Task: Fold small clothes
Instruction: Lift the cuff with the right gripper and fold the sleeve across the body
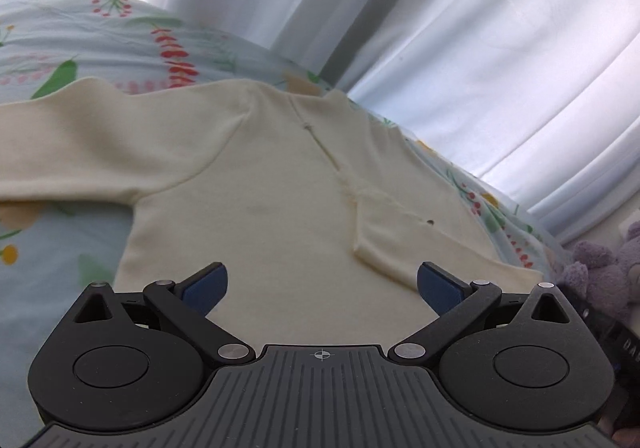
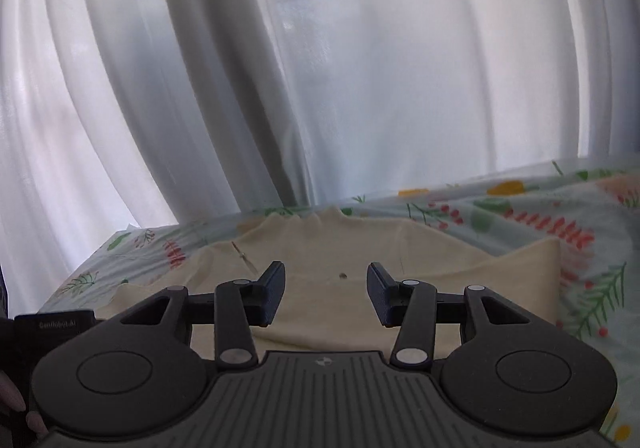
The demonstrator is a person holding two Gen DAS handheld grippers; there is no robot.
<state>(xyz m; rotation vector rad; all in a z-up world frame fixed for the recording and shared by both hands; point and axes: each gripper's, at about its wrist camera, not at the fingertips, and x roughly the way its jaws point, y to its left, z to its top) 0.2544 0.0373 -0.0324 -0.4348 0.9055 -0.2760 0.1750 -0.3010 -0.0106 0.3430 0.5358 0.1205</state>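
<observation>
A cream baby shirt (image 1: 256, 183) is lying flat on the flowered bedsheet (image 1: 52, 47), and I am taking this shirt as the landmark. Its long axis is running from the hem, which is nearest to both tongs, away to the neck near the white curtain (image 1: 480, 67). One sleeve (image 1: 80, 135) is stretching out sideways from the body, and the other sleeve (image 1: 404, 248) is already lying folded over the body.

The left gripper (image 1: 322, 284) is hovering just over the hem with its jaws wide apart, holding nothing. The right gripper (image 2: 326, 292) is also standing open and empty above the hem side of the shirt (image 2: 340, 308).

In my judgement, the stretched sleeve is the next part to fold, and the left gripper is the nearer one; it needs to go sideways from the hem toward the sleeve.

A purple plush toy (image 1: 600, 268) is sitting beside the shirt, on the side of the folded sleeve, apart from the stretched sleeve. Nothing seems to be blocking the way.
</observation>
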